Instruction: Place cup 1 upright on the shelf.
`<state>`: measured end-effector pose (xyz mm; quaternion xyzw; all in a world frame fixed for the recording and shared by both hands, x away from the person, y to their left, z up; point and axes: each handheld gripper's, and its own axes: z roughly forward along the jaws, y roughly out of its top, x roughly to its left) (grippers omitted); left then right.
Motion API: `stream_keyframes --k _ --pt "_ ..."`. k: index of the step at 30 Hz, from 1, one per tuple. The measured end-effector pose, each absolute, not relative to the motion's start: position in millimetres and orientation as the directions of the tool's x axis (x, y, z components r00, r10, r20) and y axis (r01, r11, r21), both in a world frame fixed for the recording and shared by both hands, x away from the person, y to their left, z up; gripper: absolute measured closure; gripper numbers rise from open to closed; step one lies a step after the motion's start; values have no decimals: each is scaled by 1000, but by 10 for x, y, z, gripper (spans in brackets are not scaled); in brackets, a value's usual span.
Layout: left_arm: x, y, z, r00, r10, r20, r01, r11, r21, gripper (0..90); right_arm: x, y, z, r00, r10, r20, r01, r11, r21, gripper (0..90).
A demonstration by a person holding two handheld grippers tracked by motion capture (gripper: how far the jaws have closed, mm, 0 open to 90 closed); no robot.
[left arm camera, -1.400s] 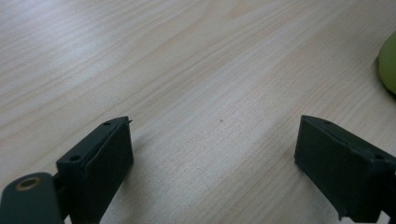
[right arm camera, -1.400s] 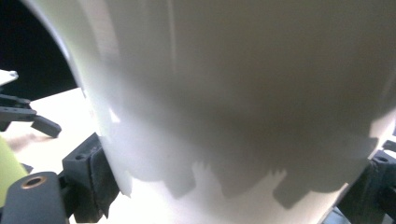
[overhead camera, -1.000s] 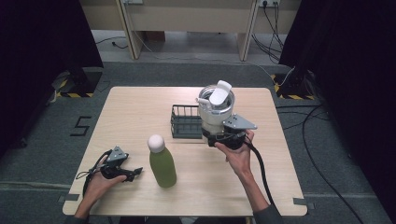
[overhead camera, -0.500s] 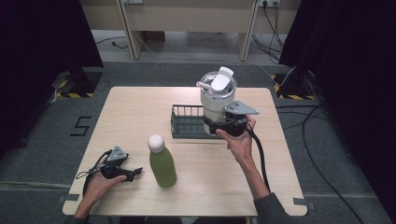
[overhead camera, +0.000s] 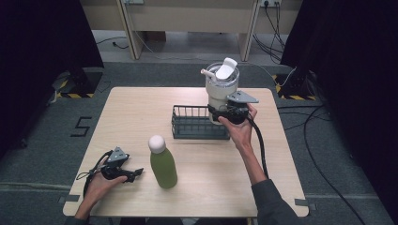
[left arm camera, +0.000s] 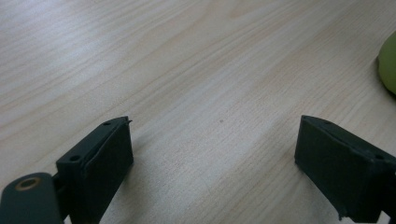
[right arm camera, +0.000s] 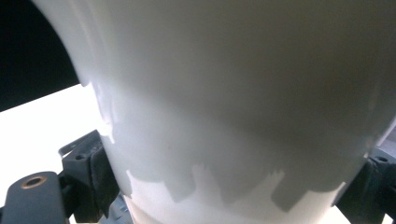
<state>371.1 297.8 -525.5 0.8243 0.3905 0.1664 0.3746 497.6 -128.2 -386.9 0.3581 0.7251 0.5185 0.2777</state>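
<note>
On the counter: I see a wooden counter (overhead camera: 141, 117) with a black wire basket (overhead camera: 197, 123) near its far middle and a green bottle (overhead camera: 163, 164) with a white cap standing upright toward my near left.
Right gripper: my right gripper (overhead camera: 228, 114) has its fingers (right arm camera: 93, 172) clamped on the lower body of a white tumbler (overhead camera: 220, 86).
Tumbler position: I hold it upright, lifted over the right end of the basket; whether it touches the wire I cannot tell.
Tumbler lid: a clear lid with a white flip tab sits on top.
Right gripper view: the tumbler's white wall (right arm camera: 243, 102) sits pressed between both fingers.
Left gripper: my left gripper (overhead camera: 133, 174) rests low at the near left of the counter, just beside the bottle, its fingers (left arm camera: 100, 158) wide apart over bare wood with nothing between them.
Bottle edge: a green sliver (left arm camera: 387, 63) shows at the right of the left gripper view.
</note>
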Motion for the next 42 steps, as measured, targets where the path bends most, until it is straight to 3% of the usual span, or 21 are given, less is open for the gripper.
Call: stream_keyframes --k 17,42 --pt "3712 2978 -5255 640 768 -19 519 -414 748 105 5180 -1271 -4082 -561 828 -19 247 189 951 117" --pt "3711 2976 -5256 641 767 -20 518 -414 749 105 5183 -1129 -4357 -565 823 -64 228 230 946 117"
